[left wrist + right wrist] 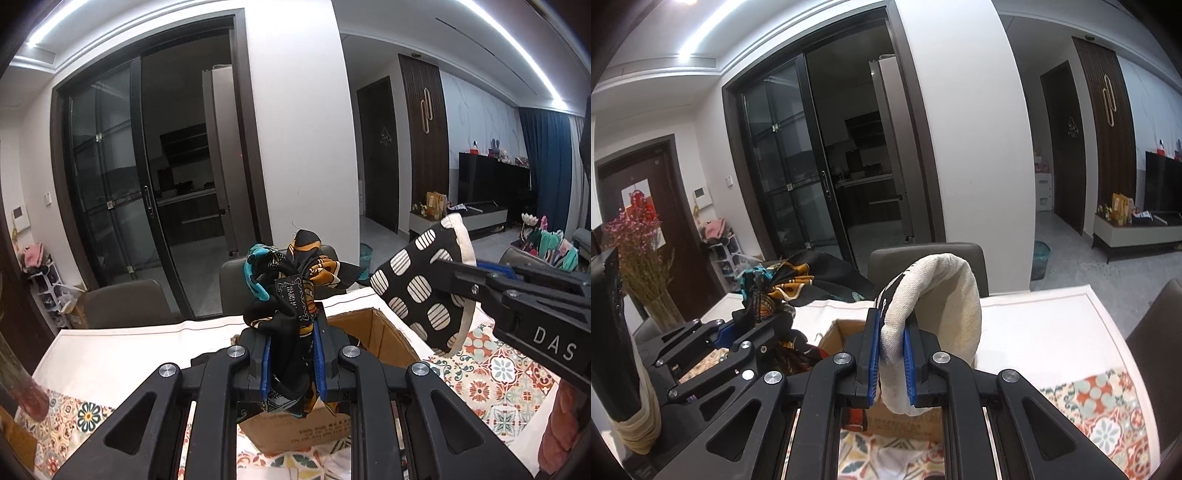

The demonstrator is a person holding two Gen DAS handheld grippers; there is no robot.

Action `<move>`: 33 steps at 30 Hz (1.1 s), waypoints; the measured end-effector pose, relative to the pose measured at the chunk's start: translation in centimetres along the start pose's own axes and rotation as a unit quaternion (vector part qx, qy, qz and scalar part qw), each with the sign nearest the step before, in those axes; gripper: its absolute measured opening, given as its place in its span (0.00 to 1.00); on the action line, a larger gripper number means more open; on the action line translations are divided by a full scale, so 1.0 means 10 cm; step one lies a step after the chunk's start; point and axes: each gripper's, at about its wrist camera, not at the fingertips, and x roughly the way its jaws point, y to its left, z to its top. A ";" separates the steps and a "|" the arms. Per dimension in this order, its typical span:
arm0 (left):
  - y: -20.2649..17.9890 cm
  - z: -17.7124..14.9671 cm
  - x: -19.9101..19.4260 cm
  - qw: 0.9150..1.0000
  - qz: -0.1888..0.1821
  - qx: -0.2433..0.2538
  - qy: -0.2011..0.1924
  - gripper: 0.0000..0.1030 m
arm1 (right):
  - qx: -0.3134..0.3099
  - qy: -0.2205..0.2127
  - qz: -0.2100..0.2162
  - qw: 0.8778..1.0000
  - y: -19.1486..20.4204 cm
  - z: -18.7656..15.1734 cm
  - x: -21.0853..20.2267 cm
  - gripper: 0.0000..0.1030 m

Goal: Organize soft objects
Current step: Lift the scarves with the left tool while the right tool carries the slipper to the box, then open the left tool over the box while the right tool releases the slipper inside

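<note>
Left wrist view: left gripper pinches a bunched patterned scarf, black with teal and orange. The blue pads are pressed into the cloth from both sides. The scarf's long axis runs roughly upright in the picture: the crumpled mass stands above the fingertips and a shorter tail hangs below them. It is held in the air over an open cardboard box on a table with a patterned tile cloth. At right the right gripper comes in from the edge, holding a black oven mitt with striped white dots. The mitt's long axis is slanted, its cream-trimmed end up toward the right, its rounded end down-left, above the box's right side.

Right wrist view: the right gripper has its jaws pressed tight on the mitt, seen here from its cream lining side. The mitt arches up from the pads and curls over to the right. It hangs above the box. At left the left gripper clamps the scarf, the bundle pointing up and away, just beside the box. Dried pink flowers stand at far left.
</note>
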 end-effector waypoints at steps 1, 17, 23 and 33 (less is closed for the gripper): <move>0.00 0.02 0.05 1.000 -0.001 0.003 0.002 0.18 | -0.002 -0.001 -0.003 1.000 0.00 0.02 0.04 0.12; 0.09 -0.05 0.84 0.999 -0.017 -0.018 0.049 0.19 | -0.003 0.054 -0.003 0.999 -0.13 0.05 0.73 0.13; 0.06 -0.32 1.09 0.995 -0.021 -0.015 0.099 0.19 | -0.004 0.097 -0.001 0.995 -0.20 -0.09 1.00 0.13; 0.04 -0.61 1.30 0.985 -0.038 -0.014 0.167 0.21 | -0.009 0.169 0.000 0.986 -0.28 -0.33 1.37 0.12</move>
